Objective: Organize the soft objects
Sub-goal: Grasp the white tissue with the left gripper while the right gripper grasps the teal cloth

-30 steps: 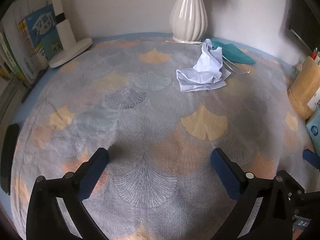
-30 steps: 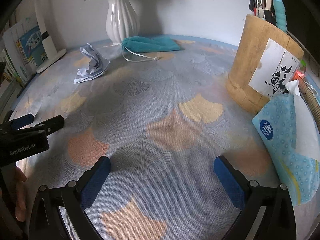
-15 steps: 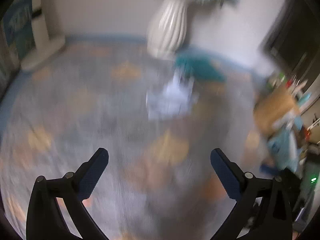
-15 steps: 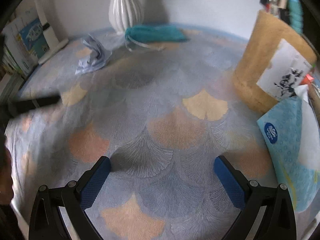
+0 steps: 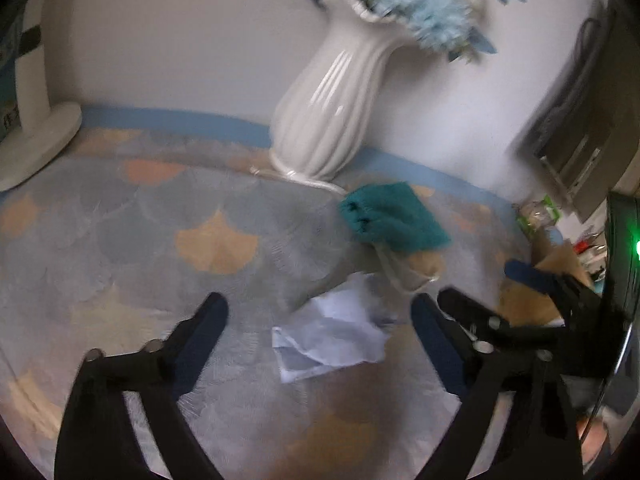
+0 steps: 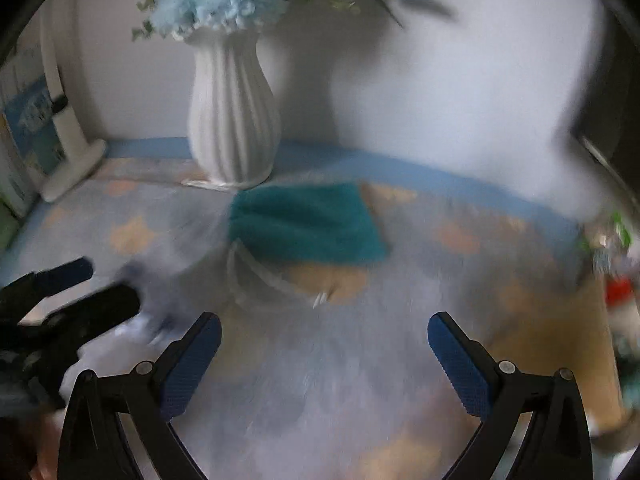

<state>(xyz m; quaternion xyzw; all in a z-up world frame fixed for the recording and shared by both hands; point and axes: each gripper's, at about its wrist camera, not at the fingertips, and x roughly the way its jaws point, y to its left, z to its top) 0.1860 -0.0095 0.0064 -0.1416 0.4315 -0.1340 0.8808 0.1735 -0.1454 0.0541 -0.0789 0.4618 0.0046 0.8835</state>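
My left claw (image 5: 320,312) is closing, pads straddling the crumpled white cloth (image 5: 332,336) without touching; my right claw (image 6: 324,330) gapes empty; teal pouch (image 6: 304,224) and white vase (image 6: 232,120) lie beyond.

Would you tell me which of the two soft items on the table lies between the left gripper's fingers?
The crumpled white cloth. It lies between the closing jaws of the left gripper, not yet pinched, whereas the teal pouch sits farther back by the white vase.

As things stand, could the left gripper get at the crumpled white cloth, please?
Probably yes: the crumpled white cloth lies between the left gripper's closing jaws, not yet pinched, with nothing in the way.
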